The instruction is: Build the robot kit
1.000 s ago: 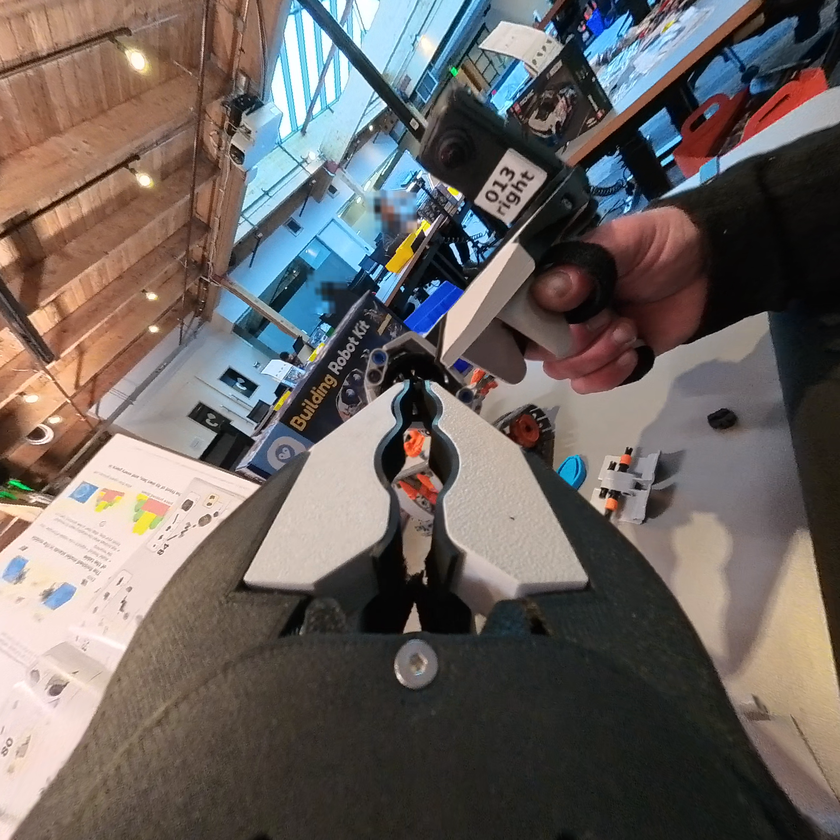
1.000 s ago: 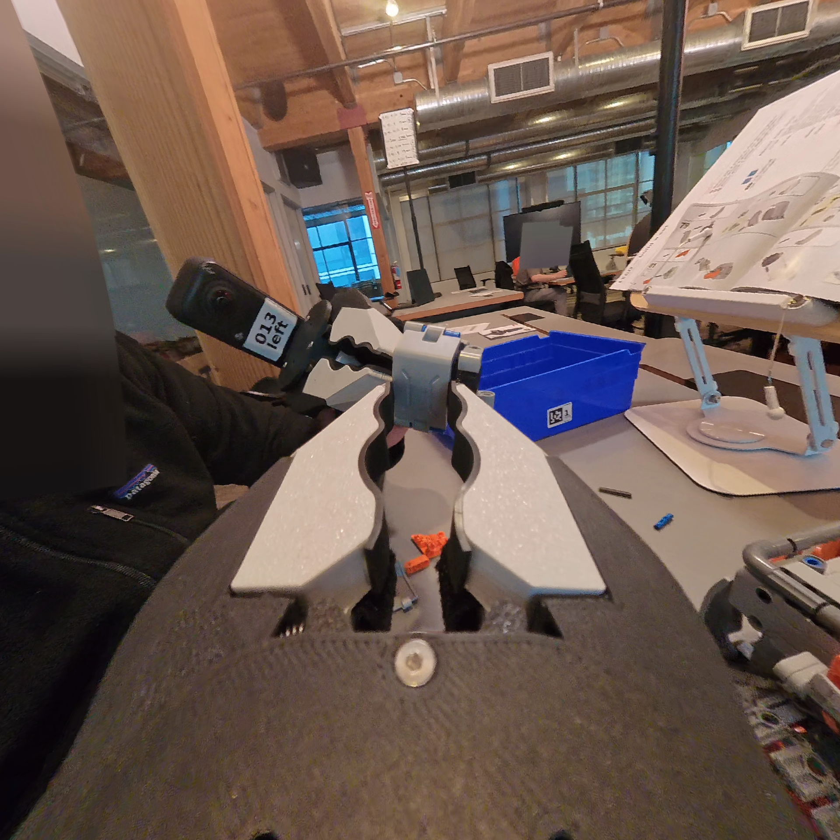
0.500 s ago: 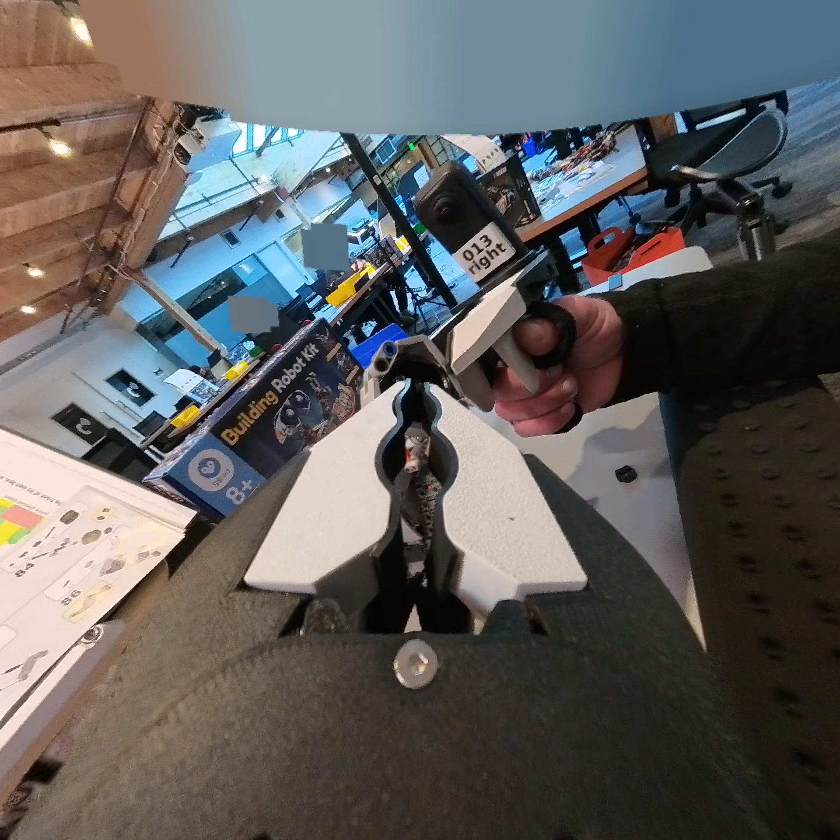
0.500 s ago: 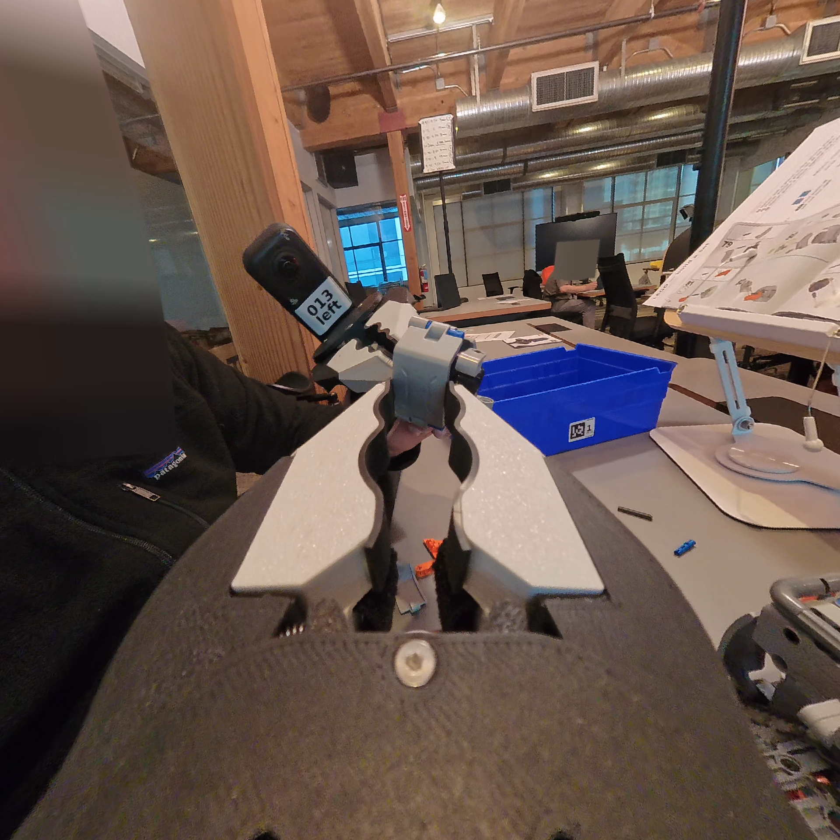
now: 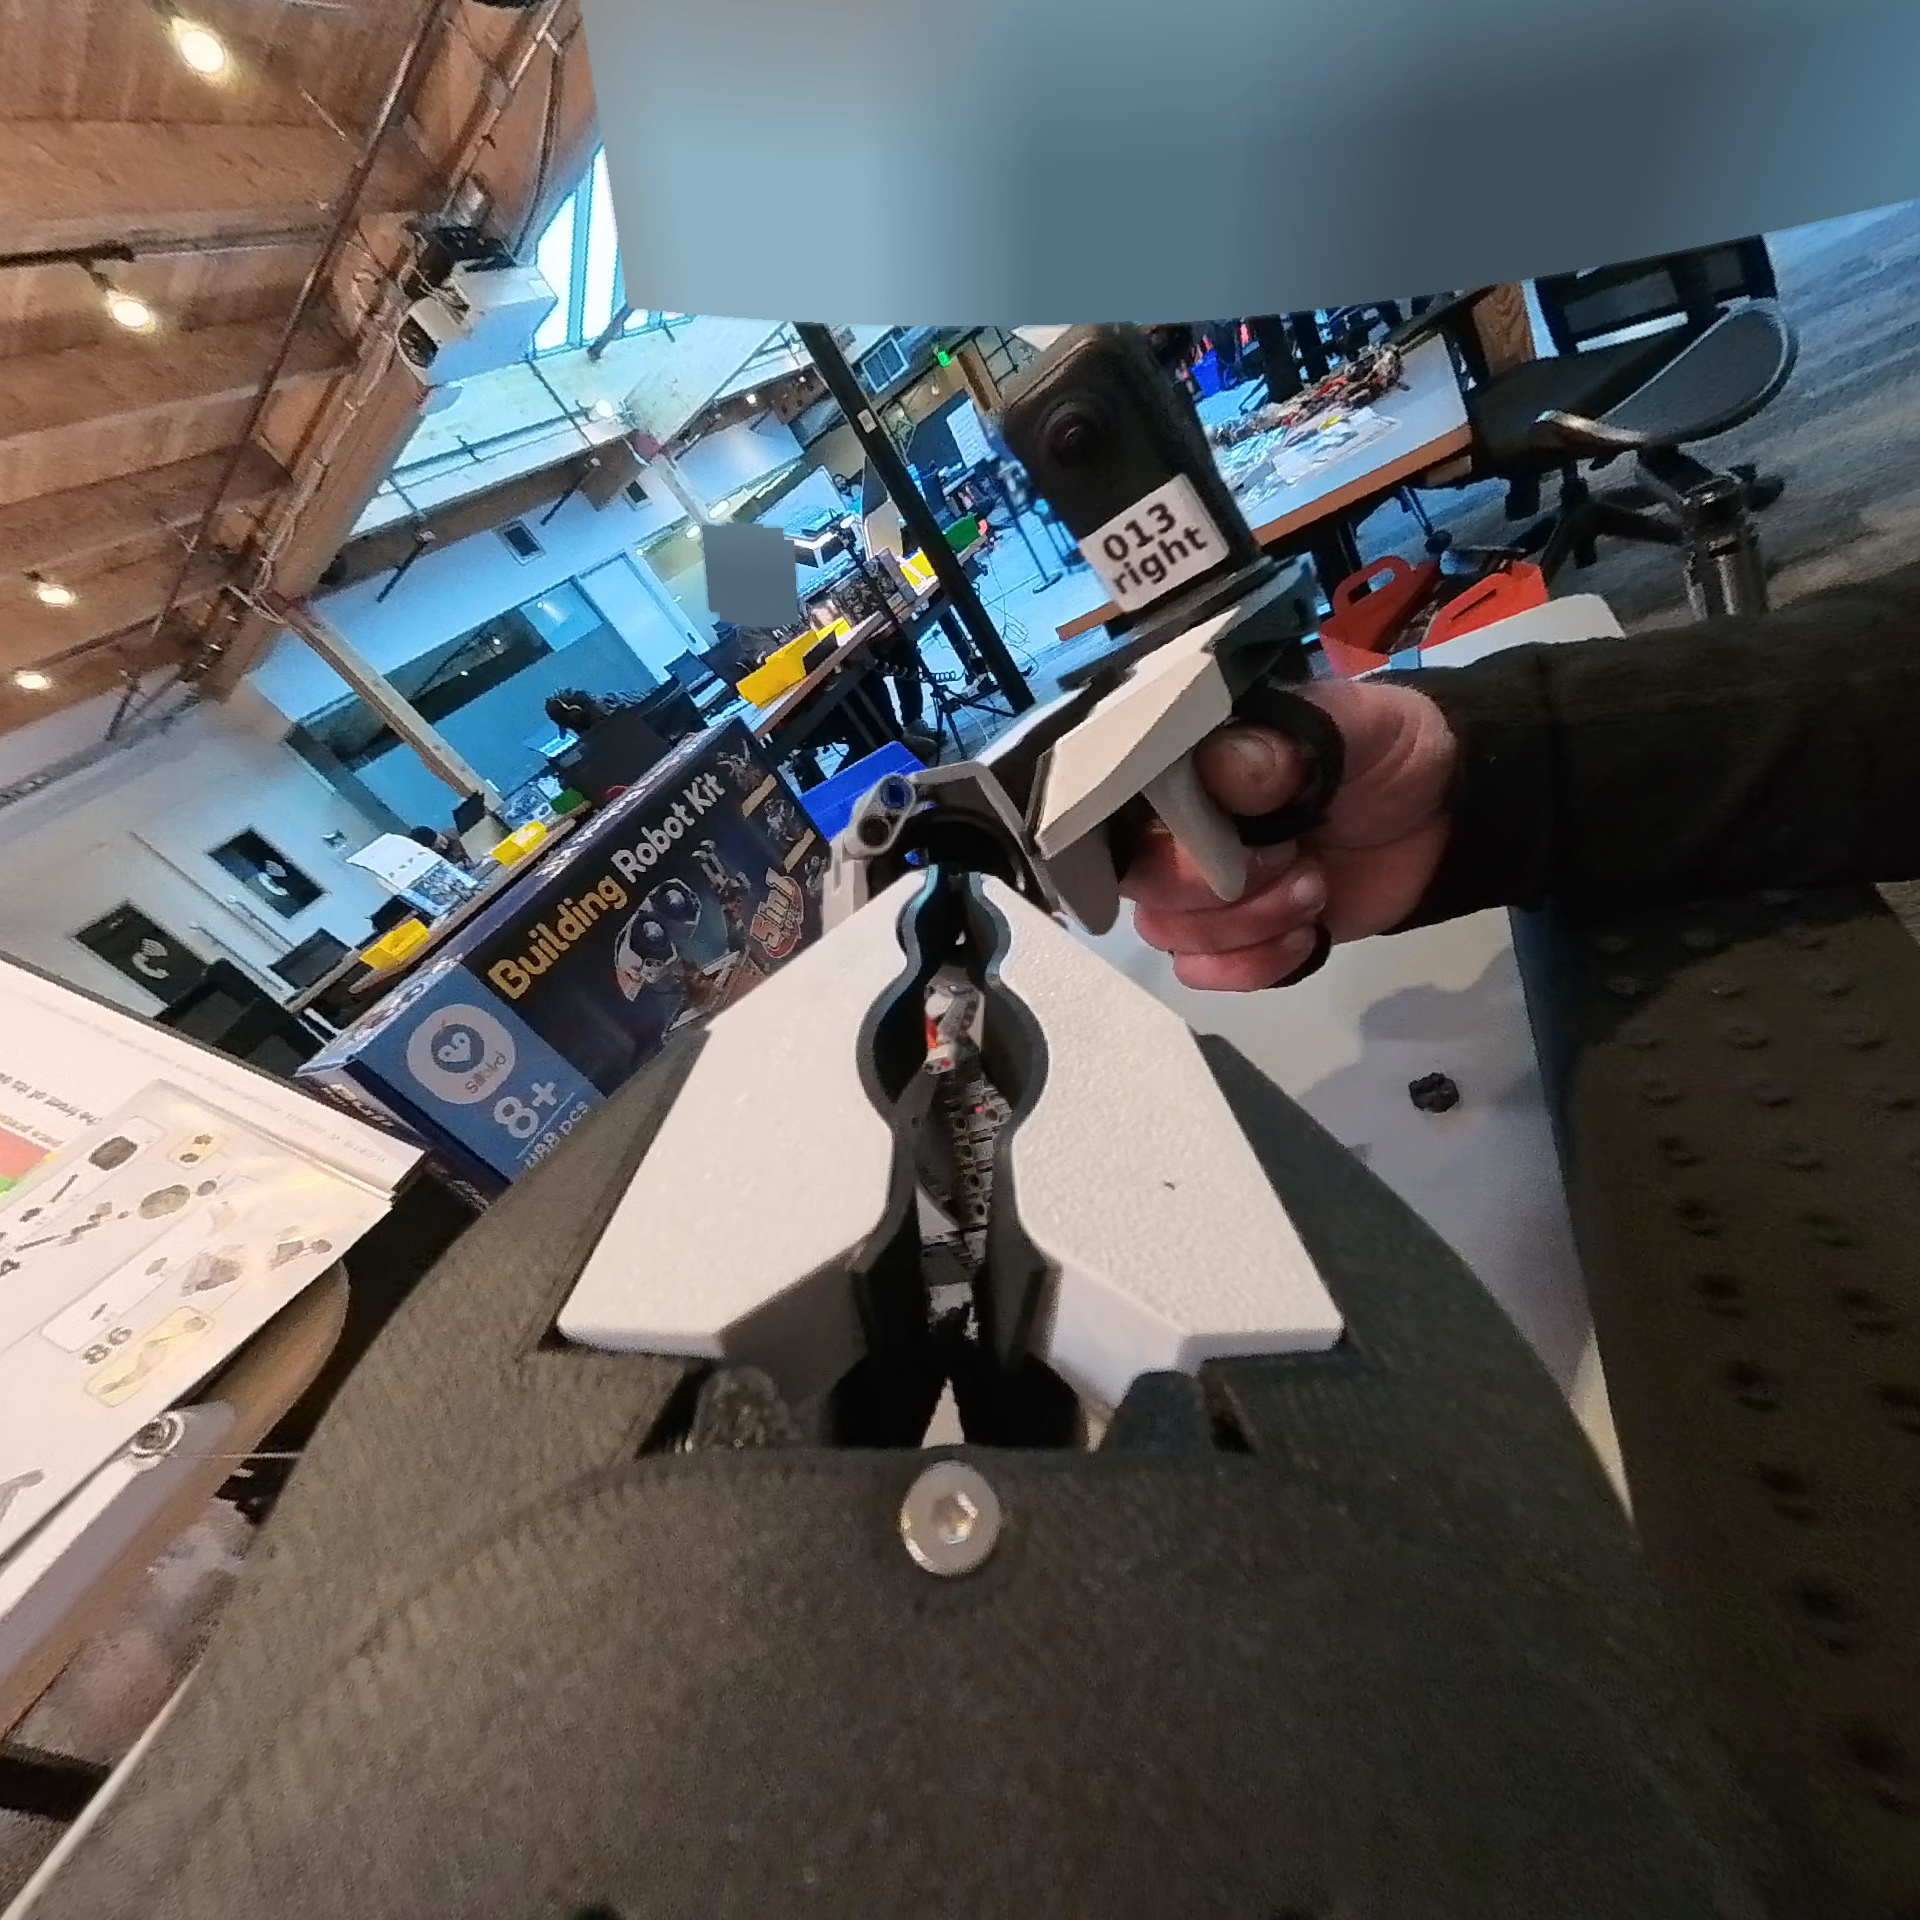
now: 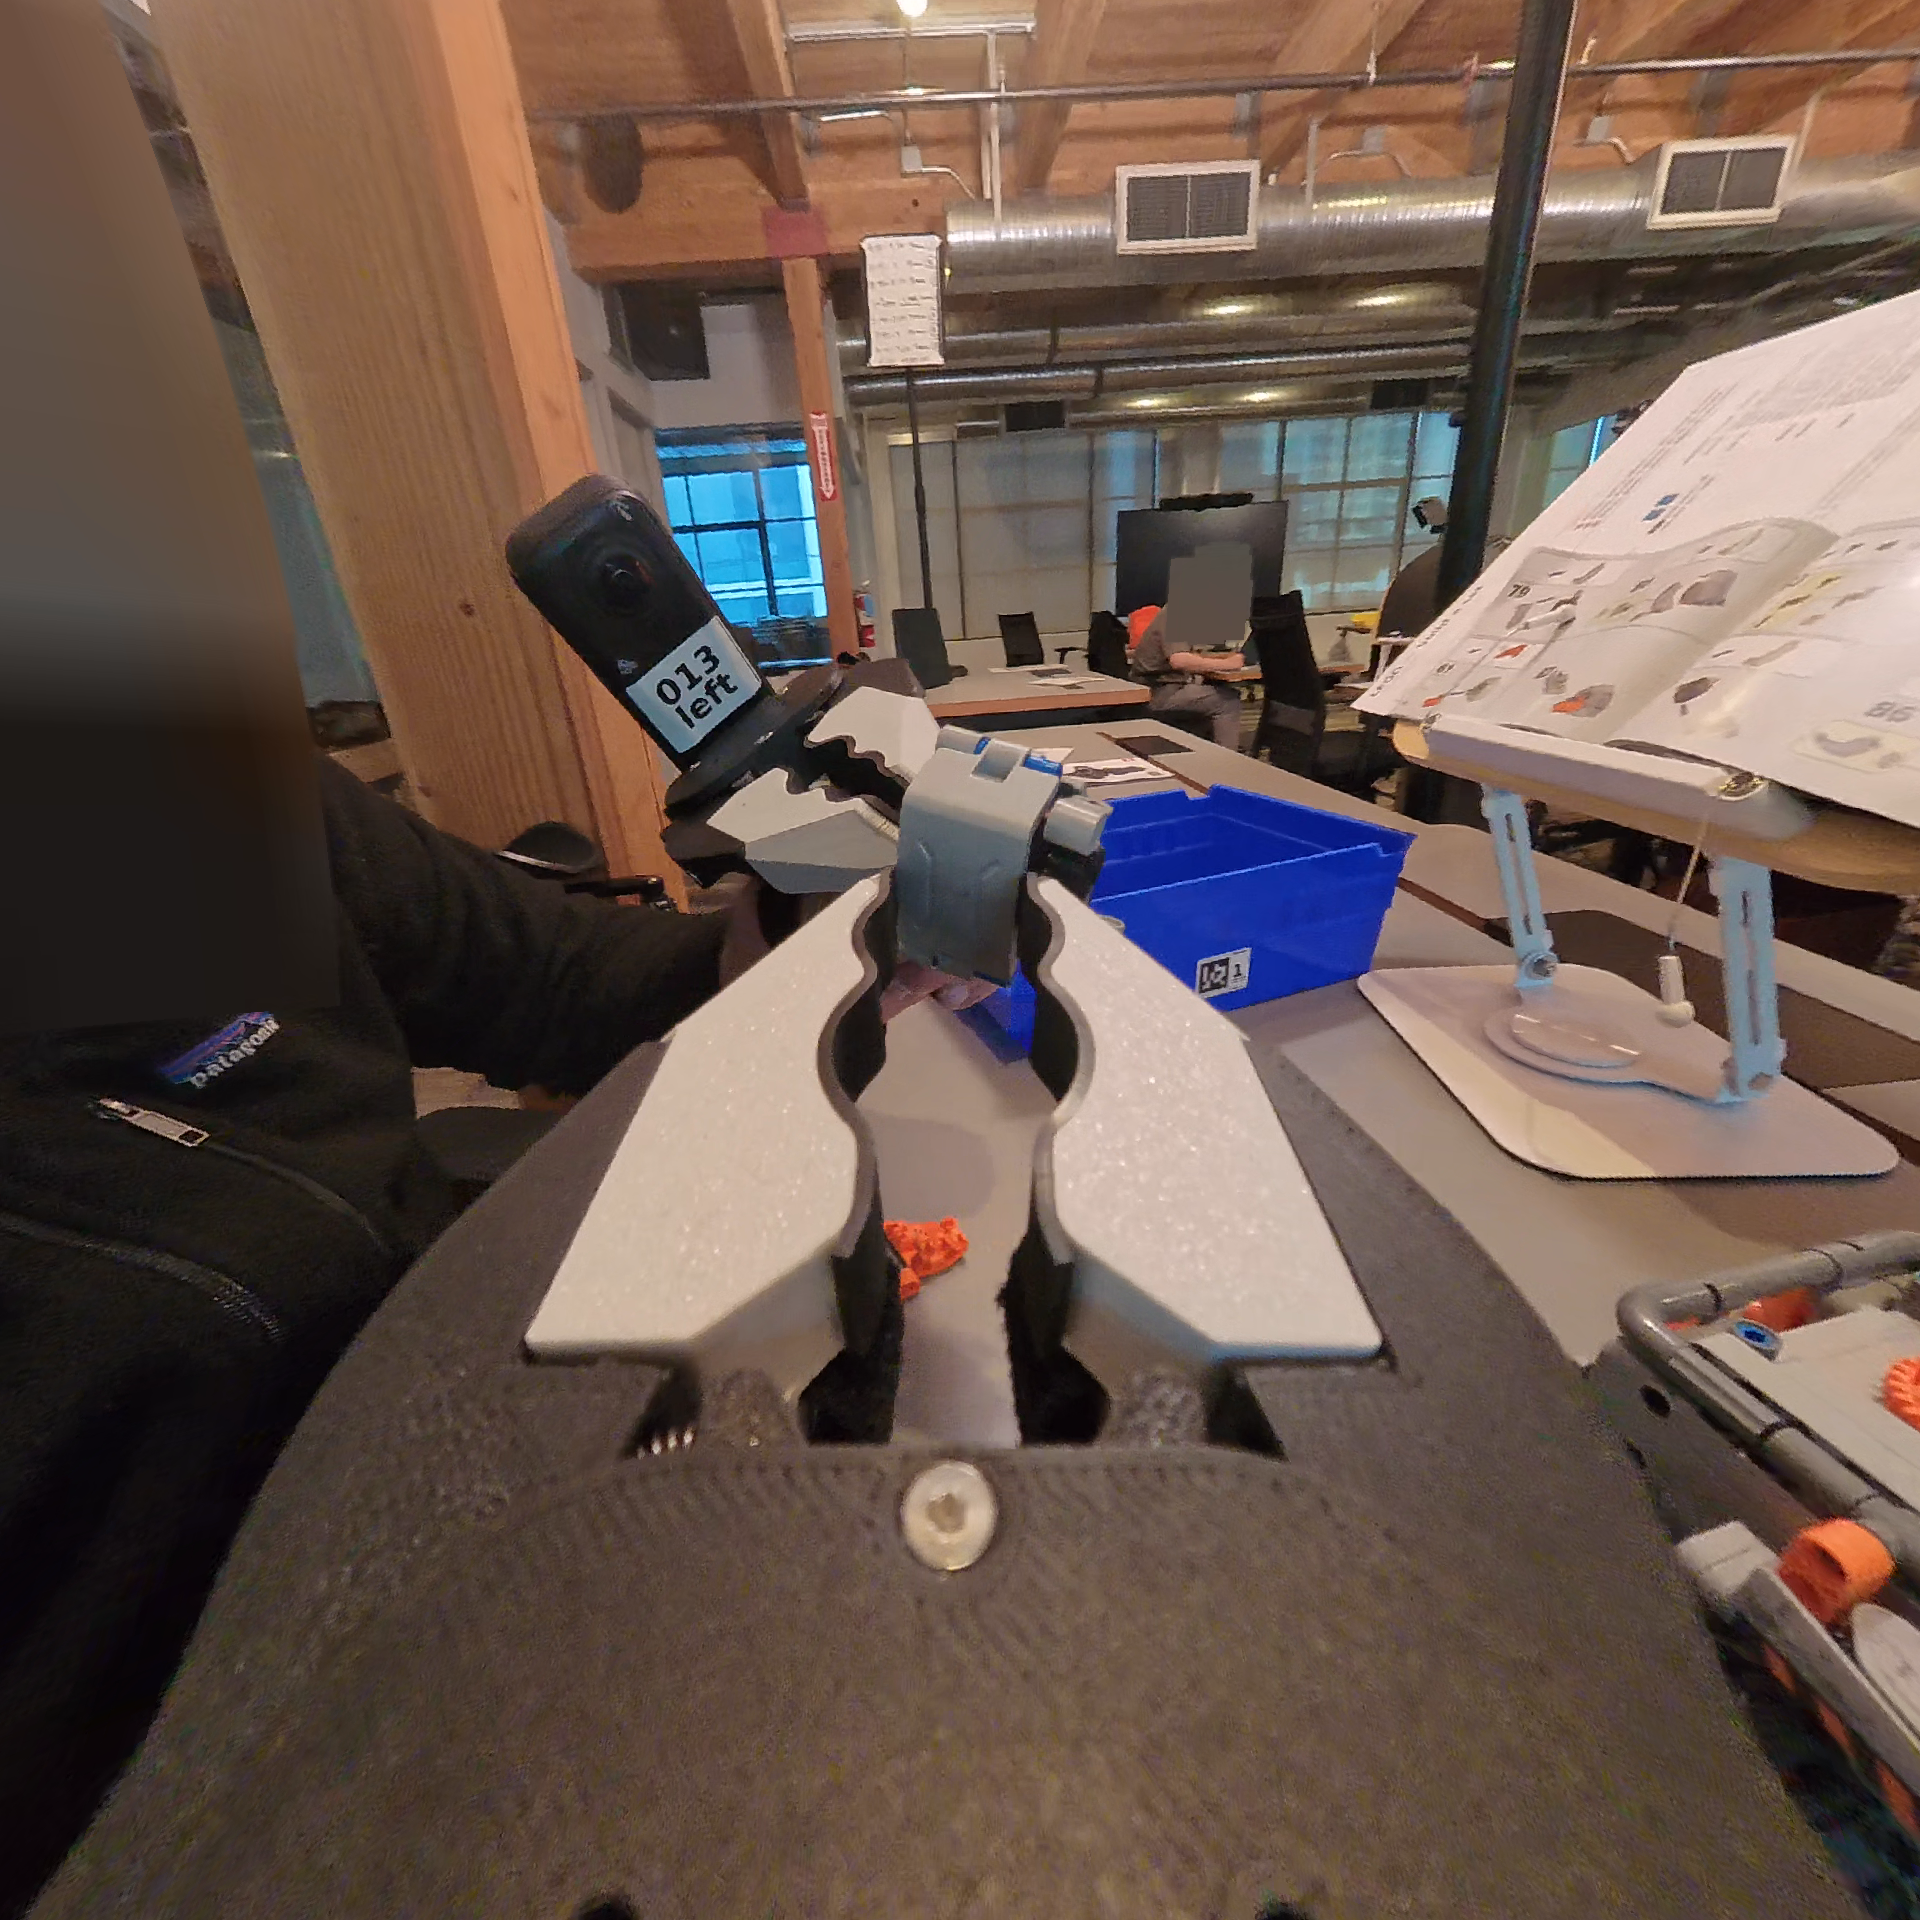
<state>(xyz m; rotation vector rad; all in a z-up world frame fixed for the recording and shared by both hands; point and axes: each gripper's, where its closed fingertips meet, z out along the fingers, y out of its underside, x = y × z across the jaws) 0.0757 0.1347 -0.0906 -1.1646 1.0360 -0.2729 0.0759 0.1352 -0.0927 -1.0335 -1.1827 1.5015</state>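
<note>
Your right gripper (image 6: 961, 914) is still clenching the grey part (image 6: 961, 878) between its jaws. Your left gripper (image 5: 948, 904), jaws closed on that part's far end, is now lifting it higher above the table (image 6: 1382, 1195).

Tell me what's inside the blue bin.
The blue bin shows only bare inner walls and a divider ridge at the far side. Its floor is hidden by the near wall and the grey part.
</note>
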